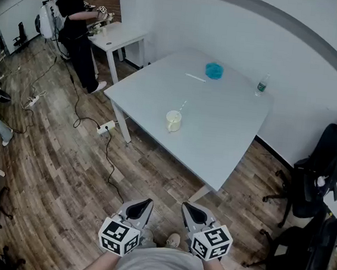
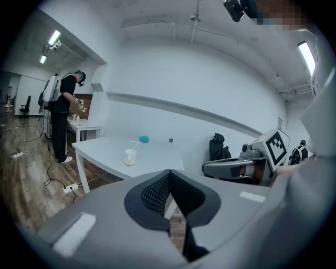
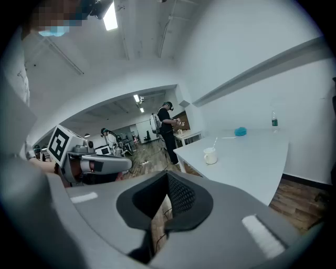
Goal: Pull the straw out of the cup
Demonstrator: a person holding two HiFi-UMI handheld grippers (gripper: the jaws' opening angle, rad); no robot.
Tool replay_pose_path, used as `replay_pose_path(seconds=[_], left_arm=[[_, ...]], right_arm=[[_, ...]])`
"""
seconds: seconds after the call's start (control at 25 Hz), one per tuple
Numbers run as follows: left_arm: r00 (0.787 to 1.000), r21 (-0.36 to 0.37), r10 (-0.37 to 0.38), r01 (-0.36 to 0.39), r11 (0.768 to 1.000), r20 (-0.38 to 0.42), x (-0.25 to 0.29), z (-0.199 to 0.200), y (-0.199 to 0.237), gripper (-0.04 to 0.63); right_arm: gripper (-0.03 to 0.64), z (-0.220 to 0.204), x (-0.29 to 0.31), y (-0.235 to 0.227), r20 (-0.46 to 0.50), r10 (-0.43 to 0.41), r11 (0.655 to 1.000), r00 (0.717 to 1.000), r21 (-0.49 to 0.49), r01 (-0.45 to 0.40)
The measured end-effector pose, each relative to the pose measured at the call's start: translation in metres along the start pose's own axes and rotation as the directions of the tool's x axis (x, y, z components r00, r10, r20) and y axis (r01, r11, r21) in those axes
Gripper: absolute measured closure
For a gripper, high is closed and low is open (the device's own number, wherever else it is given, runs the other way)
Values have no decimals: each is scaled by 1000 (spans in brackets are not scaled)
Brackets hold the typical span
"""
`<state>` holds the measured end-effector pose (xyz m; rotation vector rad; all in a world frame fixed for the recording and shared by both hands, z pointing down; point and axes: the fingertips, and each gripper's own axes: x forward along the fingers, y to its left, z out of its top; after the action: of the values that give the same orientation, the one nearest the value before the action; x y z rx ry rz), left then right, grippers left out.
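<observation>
Cup (image 1: 173,122) with straw (image 1: 182,106), green-labelled bottle (image 1: 262,84)

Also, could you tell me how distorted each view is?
Head view: wall bows, cup small but clear; left gripper view: round fisheye, dark corners, bright ceiling light; right gripper view: same fisheye, cup distant yet legible.

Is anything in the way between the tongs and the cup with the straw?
Nothing visible is. The cup with its straw stands alone near the table edge. The left tongs and right tongs hang over the floor, with only floor and tabletop between.
</observation>
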<state>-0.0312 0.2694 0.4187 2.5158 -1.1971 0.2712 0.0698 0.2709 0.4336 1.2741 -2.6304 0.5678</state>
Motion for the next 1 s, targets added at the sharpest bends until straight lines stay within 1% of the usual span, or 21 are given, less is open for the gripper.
replay_pose_path(seconds=[0.28,0.48,0.6,0.88,1.0], left_arm=[[1000,3,-5,5,1000,6,3,5,5,577],[1000,5,-10,10,1000,11,2,7,13,577],[1000,6,-13,13,1000,16,-1,9,20,577],[999,10,-38,38,999,29,-14,11,42,577],[998,25,-62,61,998,25,-20,7,45,577]], right_arm=[[614,2,6,0,-7,5,1000,1000,-10,-5],[611,7,14,1,21,-1,999,1000,38,0],[611,10,21,3,27,-20,999,999,28,20],[611,11,42,23,21,-31,1000,999,-6,31],[611,5,42,29,13,-46,999,999,13,46]])
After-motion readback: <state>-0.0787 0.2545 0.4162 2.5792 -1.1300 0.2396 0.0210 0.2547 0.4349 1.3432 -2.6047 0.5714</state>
